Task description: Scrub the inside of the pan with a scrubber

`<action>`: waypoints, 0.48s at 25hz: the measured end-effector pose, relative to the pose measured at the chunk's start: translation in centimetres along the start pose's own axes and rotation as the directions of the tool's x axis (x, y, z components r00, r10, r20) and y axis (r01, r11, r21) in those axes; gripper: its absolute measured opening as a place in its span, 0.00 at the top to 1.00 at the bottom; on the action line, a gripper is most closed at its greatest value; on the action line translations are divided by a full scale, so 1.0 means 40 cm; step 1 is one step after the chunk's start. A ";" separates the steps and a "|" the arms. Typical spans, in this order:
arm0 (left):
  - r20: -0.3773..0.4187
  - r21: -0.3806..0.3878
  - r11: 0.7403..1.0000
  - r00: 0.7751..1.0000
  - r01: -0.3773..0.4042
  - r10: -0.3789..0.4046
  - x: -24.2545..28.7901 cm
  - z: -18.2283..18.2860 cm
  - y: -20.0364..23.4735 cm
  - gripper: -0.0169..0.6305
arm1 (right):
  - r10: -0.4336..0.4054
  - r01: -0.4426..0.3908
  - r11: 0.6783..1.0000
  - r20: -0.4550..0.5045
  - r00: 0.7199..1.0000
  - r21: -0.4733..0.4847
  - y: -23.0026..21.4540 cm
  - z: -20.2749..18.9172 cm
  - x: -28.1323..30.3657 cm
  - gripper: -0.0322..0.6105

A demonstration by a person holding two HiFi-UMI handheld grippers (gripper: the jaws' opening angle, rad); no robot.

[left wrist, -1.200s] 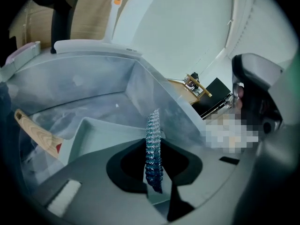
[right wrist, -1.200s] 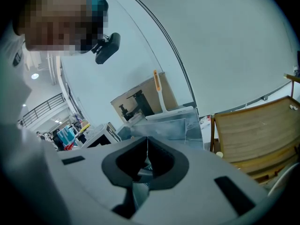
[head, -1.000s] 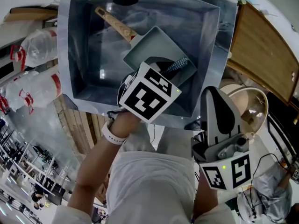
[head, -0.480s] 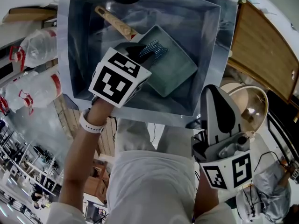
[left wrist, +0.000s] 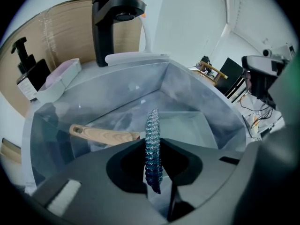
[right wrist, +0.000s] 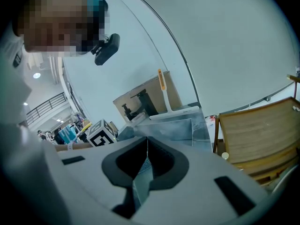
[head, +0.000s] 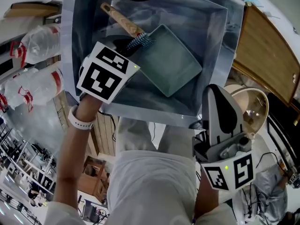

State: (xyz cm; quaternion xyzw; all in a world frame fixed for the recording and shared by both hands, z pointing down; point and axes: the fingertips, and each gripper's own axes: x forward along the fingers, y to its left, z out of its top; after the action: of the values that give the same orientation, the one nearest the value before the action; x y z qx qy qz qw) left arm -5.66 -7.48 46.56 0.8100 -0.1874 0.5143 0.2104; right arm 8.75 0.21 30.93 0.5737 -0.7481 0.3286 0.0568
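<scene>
Pinching the scrubber (head: 141,41), the left gripper (head: 133,45) now sits more toward 10 o'clock in the pan (head: 173,64); the right gripper (head: 217,92) stays pressed together.

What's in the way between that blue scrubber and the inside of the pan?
Nothing visible. The left gripper holds the scrubber at the pan's handle-end corner, and the pan's inside lies open and bare in the sink.

Rectangular grey-green pan (head: 171,62) lies flat at upper centre, its wooden handle (head: 121,18) pointing to the upper left; a blue mesh scrubber (head: 140,42) stands edge-on at the pan's handle-side corner
</scene>
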 end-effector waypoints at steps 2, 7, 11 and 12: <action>0.001 0.002 1.000 1.000 0.000 0.000 0.001 -0.003 -0.003 0.86 | 0.003 -0.003 1.000 0.000 1.000 -0.001 0.002 -0.001 0.000 0.94; 0.015 -0.028 1.000 1.000 -0.002 0.002 -0.002 -0.008 -0.014 0.86 | 0.005 -0.005 1.000 -0.002 1.000 -0.002 0.004 -0.004 -0.006 0.94; 0.020 -0.048 0.998 0.999 0.034 -0.033 0.008 -0.014 -0.054 0.86 | 0.006 -0.006 1.000 0.000 1.000 0.000 0.003 -0.006 -0.010 0.94; 0.019 -0.049 0.998 0.999 0.047 -0.046 0.012 -0.016 -0.068 0.86 | 0.007 -0.007 1.000 0.001 1.000 0.000 0.004 -0.006 -0.010 0.94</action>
State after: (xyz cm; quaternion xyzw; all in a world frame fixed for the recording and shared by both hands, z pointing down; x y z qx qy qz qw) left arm -4.56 -4.89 46.83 0.8133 -0.1830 0.4970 0.2407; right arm 8.67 0.71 30.85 0.5713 -0.7501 0.3285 0.0555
